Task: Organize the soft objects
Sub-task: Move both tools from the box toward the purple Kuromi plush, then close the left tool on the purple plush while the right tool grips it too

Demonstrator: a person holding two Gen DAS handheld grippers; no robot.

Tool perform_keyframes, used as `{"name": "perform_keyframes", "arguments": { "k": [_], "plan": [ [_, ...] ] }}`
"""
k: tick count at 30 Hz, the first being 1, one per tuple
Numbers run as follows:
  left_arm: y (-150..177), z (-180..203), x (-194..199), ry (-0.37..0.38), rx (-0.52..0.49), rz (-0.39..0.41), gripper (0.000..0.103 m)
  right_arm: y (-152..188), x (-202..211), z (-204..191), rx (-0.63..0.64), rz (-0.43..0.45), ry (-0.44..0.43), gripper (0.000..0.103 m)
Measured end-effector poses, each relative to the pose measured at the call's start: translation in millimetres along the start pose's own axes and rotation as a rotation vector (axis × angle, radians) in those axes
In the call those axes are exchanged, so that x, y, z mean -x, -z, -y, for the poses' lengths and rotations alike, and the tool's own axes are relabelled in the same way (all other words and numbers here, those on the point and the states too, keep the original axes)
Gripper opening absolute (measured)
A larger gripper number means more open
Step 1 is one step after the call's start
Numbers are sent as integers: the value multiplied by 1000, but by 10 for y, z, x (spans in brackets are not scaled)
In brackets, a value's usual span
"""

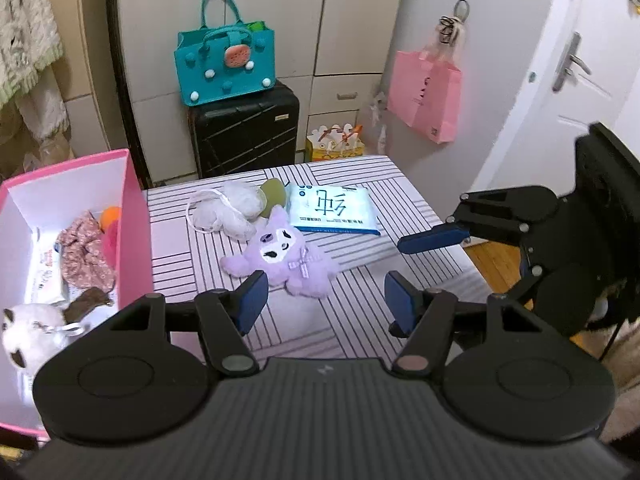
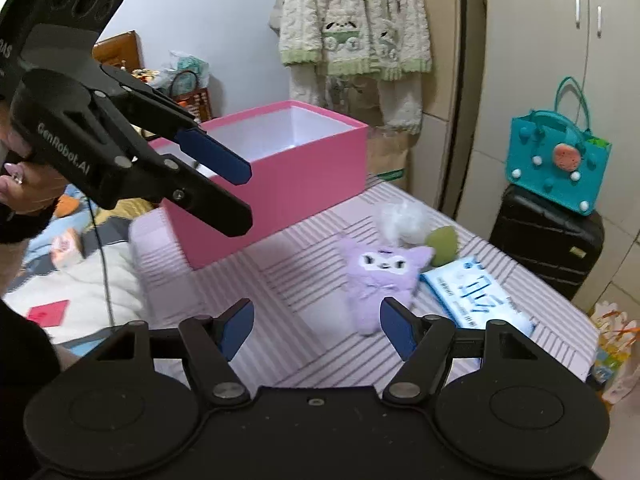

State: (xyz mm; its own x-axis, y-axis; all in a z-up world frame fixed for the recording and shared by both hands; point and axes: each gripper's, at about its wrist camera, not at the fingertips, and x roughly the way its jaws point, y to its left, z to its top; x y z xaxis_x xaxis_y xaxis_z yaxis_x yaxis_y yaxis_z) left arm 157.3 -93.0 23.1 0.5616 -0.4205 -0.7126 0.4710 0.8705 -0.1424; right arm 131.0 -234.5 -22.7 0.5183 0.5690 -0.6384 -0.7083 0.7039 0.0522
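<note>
Both grippers hang open over the striped table, with the purple plush lying beyond them, beside the pink box.

The left gripper (image 1: 322,298) has its jaws spread with nothing between them; the purple plush (image 1: 282,258) lies just past its fingertips, to the right of the pink box (image 1: 136,216). Only the left wrist view looks into the box: a floral fabric piece (image 1: 86,254), a white plush (image 1: 30,330) and an orange item sit inside. The right gripper (image 2: 316,330) is likewise spread and empty; in its view the box interior is hidden behind the wall, but the person's hand (image 2: 18,186) shows. A white fluffy item (image 1: 230,210) and a blue wipes pack (image 1: 334,210) lie on the striped table (image 1: 360,292), farther from the box than the plush.
</note>
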Motion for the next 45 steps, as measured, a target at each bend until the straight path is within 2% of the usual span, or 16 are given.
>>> {"name": "perform_keyframes", "arguments": {
  "k": [5,7,10,12,15,18,21,26,30,35,39,45],
  "plan": [
    [-55,-52,-298,-2,50,5,64,51,-134,156,15,23,25,75],
    [-56,-94,-440,-7,83,9,64,64,-216,190,40,35,61,75],
    [-14,-197,-632,-1,150,-12,64,41,-333,227,31,82,163,75],
    [1,-287,-720,-4,195,-9,64,52,-421,273,14,87,162,75],
    [-5,-365,-826,-49,216,23,64,97,-566,300,20,70,169,75],
    [-47,-372,-937,-118,198,57,64,135,-711,327,-5,50,137,76],
    [-87,-364,-1097,-203,190,44,64,168,-816,358,-60,35,104,76],
    [-90,-458,-1305,-147,239,18,63,286,-893,397,-138,28,120,78],
    [-57,-500,-1399,-141,257,-1,62,372,-924,406,-175,10,141,78],
    [-9,-535,-1459,-137,279,-8,62,415,-952,344,-230,30,147,78],
    [20,-548,-1494,-130,293,-3,63,398,-1010,309,-231,48,200,77],
    [49,-555,-1520,-124,293,-2,64,370,-1128,231,-200,32,206,76]
  ]
}}
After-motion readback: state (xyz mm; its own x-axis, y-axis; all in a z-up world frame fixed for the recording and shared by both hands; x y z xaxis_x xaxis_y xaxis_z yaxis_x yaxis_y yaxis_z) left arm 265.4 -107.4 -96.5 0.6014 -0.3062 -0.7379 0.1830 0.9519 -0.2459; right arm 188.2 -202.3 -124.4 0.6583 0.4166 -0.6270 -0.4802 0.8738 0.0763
